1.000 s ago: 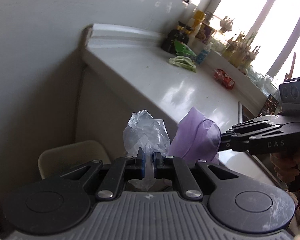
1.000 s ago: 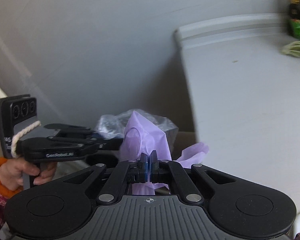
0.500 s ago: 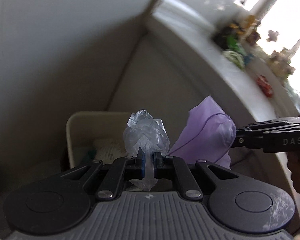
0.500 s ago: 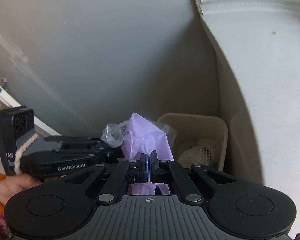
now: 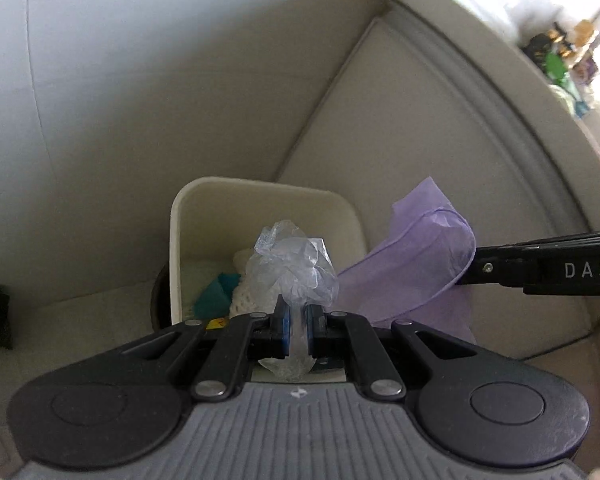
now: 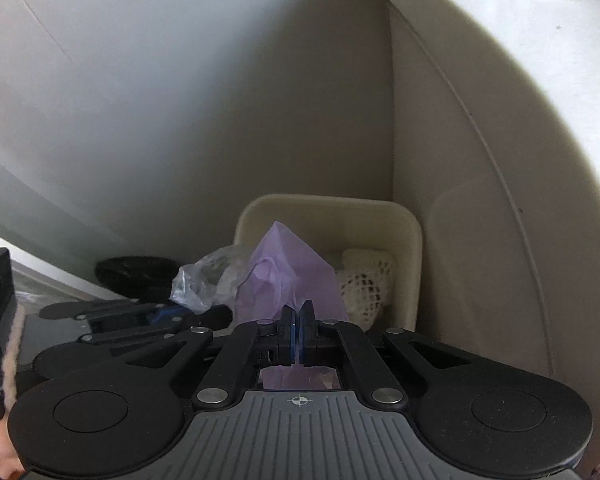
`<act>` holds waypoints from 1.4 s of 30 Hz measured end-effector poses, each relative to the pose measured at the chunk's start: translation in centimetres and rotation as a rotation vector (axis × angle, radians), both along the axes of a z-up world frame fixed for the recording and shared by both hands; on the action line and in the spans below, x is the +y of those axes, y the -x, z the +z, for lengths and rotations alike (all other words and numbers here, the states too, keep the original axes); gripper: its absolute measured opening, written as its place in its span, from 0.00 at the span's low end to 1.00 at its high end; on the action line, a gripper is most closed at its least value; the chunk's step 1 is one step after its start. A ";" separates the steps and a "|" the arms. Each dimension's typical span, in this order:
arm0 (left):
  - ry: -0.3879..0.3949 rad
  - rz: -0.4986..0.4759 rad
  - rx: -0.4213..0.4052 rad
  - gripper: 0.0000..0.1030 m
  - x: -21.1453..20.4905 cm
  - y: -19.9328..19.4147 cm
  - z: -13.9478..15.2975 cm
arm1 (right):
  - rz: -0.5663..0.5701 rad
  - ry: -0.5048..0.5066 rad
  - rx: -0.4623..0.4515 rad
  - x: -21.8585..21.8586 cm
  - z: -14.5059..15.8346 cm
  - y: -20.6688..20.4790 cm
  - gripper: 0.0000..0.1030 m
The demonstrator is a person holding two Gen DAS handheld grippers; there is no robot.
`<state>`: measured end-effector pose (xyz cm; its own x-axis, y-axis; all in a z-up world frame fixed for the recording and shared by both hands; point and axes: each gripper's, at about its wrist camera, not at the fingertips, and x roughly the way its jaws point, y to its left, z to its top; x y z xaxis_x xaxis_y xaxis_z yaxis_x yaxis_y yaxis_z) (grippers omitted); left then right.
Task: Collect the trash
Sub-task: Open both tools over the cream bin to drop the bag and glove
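A cream bin stands on the floor ahead of and below both hand-held grippers, tucked beside the cabinet. This looks like the drop step. The right hand-held gripper is clamped tight on a purple glove; the left hand-held gripper, closed narrowly, pinches a crumpled clear plastic bag. Each piece hangs over or near the bin's mouth. Next, both need centring above it before the jaws part. Inside lie white netting and a teal scrap; nothing blocks the opening.
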<state>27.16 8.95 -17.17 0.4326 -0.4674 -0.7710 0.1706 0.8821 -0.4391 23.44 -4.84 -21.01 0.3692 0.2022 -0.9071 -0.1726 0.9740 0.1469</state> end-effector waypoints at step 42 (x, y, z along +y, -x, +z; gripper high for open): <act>-0.109 0.157 0.043 0.64 -0.4 -1.0 -4.5 | -0.146 0.027 0.042 1.2 -5.6 -1.7 0.36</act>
<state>28.20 8.59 -21.63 0.4594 -0.3100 -0.8324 0.0109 0.9390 -0.3437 25.12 -3.61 -26.57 0.3545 0.1246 -0.9267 -0.0233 0.9920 0.1244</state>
